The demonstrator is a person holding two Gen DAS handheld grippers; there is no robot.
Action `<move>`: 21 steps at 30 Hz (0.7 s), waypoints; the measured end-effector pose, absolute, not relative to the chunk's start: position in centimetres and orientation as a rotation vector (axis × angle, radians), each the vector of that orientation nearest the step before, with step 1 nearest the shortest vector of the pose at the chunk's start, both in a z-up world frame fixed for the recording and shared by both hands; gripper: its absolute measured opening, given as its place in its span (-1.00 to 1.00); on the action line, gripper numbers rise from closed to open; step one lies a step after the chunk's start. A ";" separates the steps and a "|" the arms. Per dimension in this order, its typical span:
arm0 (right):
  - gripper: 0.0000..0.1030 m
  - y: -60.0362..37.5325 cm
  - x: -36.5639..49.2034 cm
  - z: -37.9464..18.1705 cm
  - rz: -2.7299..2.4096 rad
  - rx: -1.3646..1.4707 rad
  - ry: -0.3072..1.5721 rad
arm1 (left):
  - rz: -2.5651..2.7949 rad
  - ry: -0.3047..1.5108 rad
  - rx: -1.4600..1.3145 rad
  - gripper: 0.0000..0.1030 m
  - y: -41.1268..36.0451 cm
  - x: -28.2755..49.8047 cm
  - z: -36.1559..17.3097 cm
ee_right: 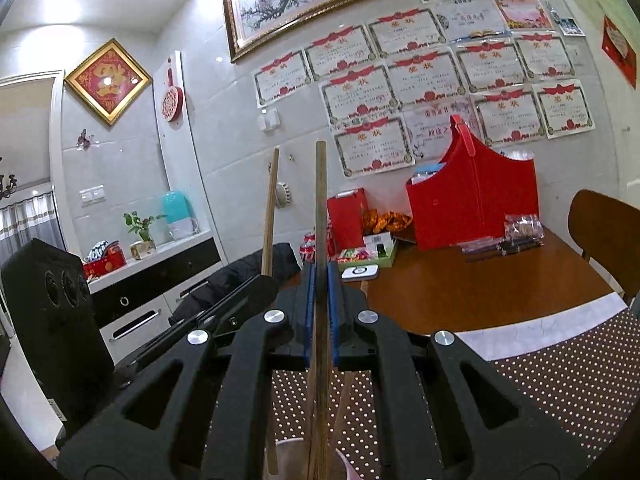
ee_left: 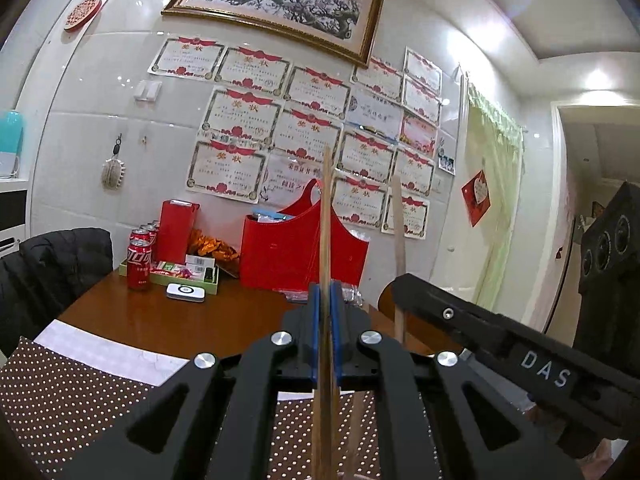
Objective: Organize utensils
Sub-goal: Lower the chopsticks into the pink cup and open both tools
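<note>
In the left wrist view my left gripper (ee_left: 326, 292) is shut on a wooden chopstick (ee_left: 327, 216) that stands upright between the blue pads. To its right, my right gripper (ee_left: 404, 292) holds a second upright chopstick (ee_left: 398, 224). In the right wrist view my right gripper (ee_right: 321, 272) is shut on its chopstick (ee_right: 321, 200). The left gripper (ee_right: 262, 282) and its chopstick (ee_right: 271, 208) stand close on the left. Both sticks' lower ends drop toward a pale cup rim (ee_right: 286, 442) at the bottom edge, over the brown dotted mat (ee_right: 560, 380).
At the back of the brown table (ee_left: 192, 320) stand a red basket (ee_left: 296, 252), cola cans (ee_left: 139, 260), a green tray (ee_left: 188, 276) and a white device (ee_left: 185, 292). A jacket-draped chair (ee_left: 60, 268) is left and a wooden chair (ee_right: 604, 224) right. A black speaker (ee_right: 52, 312) stands on the floor.
</note>
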State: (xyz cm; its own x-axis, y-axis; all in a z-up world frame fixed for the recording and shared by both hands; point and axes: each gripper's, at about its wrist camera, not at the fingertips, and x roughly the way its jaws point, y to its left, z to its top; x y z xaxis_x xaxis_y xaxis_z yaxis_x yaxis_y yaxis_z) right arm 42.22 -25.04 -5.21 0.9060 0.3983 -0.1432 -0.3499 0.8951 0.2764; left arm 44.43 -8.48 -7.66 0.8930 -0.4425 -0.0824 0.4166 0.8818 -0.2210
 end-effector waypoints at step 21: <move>0.88 -27.9 38.6 -4.5 0.287 0.334 0.231 | -0.348 0.141 -0.144 0.61 -6.4 39.4 -5.9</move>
State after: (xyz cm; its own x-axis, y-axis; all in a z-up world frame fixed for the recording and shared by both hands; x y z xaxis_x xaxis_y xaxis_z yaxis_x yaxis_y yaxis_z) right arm 38.56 -27.93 -4.48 0.9336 0.3129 -0.1748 -0.2372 0.9049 0.3533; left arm 39.41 -6.35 -5.89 0.9307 -0.3483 -0.1123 0.3283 0.9302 -0.1642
